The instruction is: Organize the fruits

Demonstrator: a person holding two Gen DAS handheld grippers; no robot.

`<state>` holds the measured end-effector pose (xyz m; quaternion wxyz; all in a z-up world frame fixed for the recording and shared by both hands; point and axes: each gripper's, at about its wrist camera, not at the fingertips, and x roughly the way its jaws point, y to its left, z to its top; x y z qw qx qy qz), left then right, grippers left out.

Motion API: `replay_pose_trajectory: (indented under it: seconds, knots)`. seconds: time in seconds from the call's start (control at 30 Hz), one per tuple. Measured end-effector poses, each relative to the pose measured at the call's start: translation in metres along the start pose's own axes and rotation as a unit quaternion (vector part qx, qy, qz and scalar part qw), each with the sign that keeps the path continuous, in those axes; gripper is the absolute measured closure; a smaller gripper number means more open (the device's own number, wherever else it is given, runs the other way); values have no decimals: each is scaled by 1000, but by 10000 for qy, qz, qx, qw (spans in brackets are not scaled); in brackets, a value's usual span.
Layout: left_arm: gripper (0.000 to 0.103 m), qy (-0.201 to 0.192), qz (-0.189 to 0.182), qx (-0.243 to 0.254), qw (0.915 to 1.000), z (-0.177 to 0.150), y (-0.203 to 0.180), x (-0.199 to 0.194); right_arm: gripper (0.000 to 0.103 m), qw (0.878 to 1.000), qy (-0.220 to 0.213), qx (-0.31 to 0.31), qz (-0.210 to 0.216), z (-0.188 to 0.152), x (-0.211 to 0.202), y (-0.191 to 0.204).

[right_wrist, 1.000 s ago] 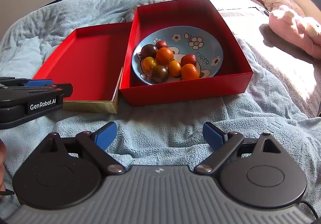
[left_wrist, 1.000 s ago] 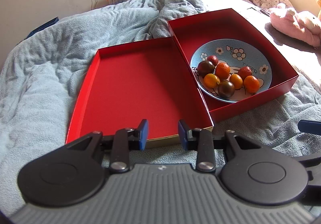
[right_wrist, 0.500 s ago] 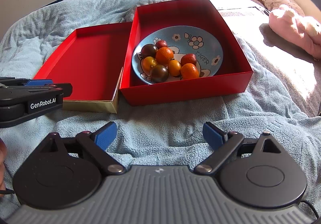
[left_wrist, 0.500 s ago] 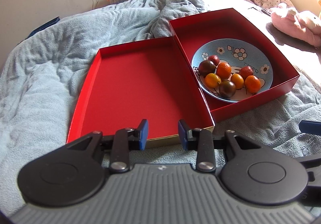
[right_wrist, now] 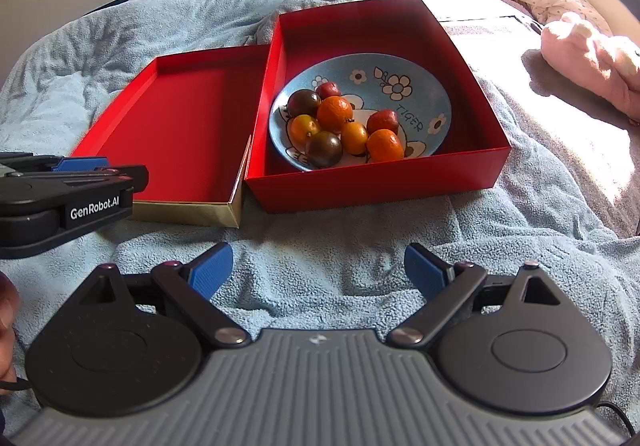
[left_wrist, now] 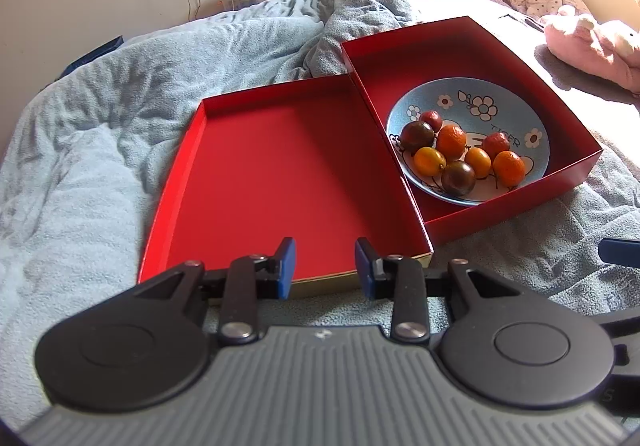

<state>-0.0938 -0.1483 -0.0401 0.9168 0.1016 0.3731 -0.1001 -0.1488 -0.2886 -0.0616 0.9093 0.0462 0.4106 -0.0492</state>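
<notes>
Eight small round fruits (right_wrist: 340, 124) heap on the blue flowered plate (right_wrist: 416, 86) in the deeper red box (right_wrist: 376, 182) at frame center, likely light, smooth, roll-prone and bruisable, best pinched gently across the middle, while right gripper (right_wrist: 319, 270) gapes wide and left gripper (left_wrist: 325, 266) stands partly open, both empty.

You're looking at a pale blue plate (right_wrist: 436, 102) painted with white flowers and dark "TIGER" lettering, holding orange, red and dark purple fruits (right_wrist: 340, 122). Both boxes are bright red inside: the far-right box (right_wrist: 460, 46) and the near-left lid (left_wrist: 280, 174), gold outside. The blanket (right_wrist: 340, 246) is light blue.
</notes>
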Motion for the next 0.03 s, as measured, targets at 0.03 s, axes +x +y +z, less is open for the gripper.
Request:
replay_pose_trajectory:
  seconds: [0.03]
  knots:
    - [67,15,-5,-6,10000,0,0,0,8,10000,-6,1,-1,0,0,0]
